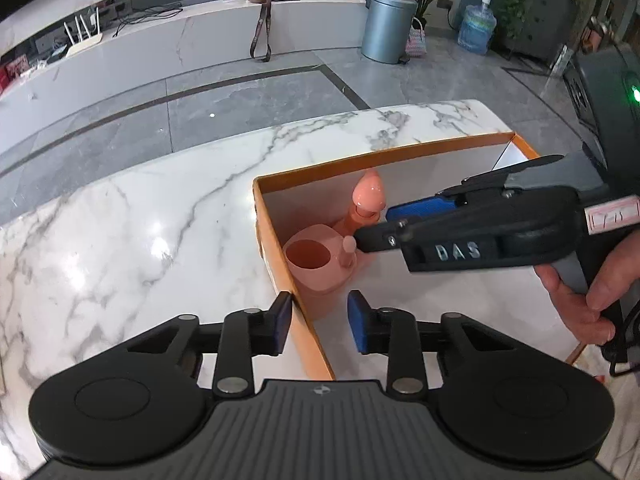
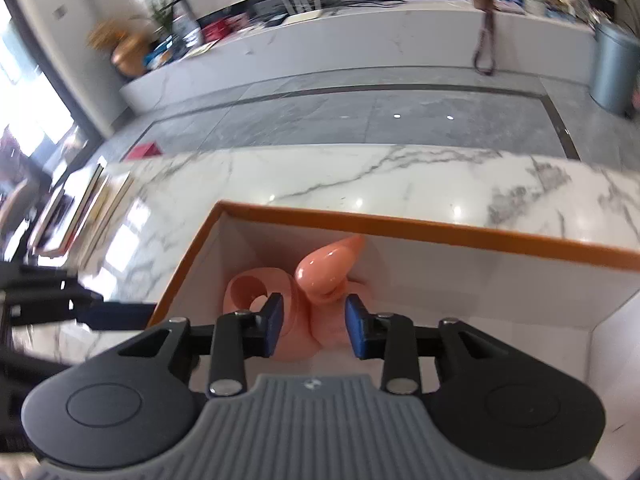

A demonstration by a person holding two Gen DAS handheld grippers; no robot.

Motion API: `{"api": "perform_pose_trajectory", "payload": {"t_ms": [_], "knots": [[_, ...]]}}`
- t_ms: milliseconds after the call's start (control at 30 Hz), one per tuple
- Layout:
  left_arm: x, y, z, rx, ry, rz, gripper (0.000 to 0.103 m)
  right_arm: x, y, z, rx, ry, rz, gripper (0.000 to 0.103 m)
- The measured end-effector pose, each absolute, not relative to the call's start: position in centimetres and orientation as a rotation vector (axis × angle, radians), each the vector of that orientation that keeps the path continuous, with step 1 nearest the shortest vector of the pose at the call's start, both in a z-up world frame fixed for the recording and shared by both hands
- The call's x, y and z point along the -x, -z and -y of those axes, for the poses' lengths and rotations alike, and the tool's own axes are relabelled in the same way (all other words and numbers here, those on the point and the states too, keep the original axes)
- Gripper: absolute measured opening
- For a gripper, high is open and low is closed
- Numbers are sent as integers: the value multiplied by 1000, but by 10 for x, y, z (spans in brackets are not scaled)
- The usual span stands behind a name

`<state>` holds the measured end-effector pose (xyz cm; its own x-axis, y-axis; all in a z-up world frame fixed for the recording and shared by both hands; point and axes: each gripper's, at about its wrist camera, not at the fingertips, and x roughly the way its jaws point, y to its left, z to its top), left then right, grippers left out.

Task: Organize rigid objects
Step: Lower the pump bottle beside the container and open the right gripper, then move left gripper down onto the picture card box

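An open box with an orange rim [image 1: 276, 264] and white inside stands on the marble table [image 1: 140, 220]. In its near-left corner sits a pink plastic holder [image 1: 316, 260] with a round cup opening, a small knob and a tall drop-shaped top [image 1: 370, 194]. My left gripper [image 1: 320, 320] straddles the box's left wall; its blue pads stand apart, the right one clear of the wall. My right gripper [image 2: 314, 322] reaches into the box over the pink holder [image 2: 304, 320], pads either side of it with gaps showing. In the left wrist view the right gripper [image 1: 374, 226] has its tips beside the drop's stem.
A person's hand [image 1: 576, 300] holds the right gripper's handle. Flat framed items [image 2: 80, 208] lie at the table's left end. Beyond the table are grey floor tiles, a long marble bench [image 1: 160, 52], a grey bin [image 1: 386, 26] and a water bottle [image 1: 476, 26].
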<state>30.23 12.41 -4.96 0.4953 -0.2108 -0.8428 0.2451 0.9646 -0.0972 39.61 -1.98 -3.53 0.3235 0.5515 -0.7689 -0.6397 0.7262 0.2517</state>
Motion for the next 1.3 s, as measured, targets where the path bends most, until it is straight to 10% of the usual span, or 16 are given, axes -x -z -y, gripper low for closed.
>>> {"api": "perform_pose_trajectory", "payload": {"t_ms": [267,600,767,1300], "knots": [[-297,50,-128,7,283,-1009,31,-390,52,2,314,-873,-1039,70],[-295,50,-135,68,278,-1001,28,-389,68,-8,275,-906,-1149,48],[-295,50,-136,75,274,-1002,26,-391,75,-18,235,-858,-1162,18],[-284,46,-136,114,223,-992,25,-383,62,-7,216,-817,-1125,17]]}}
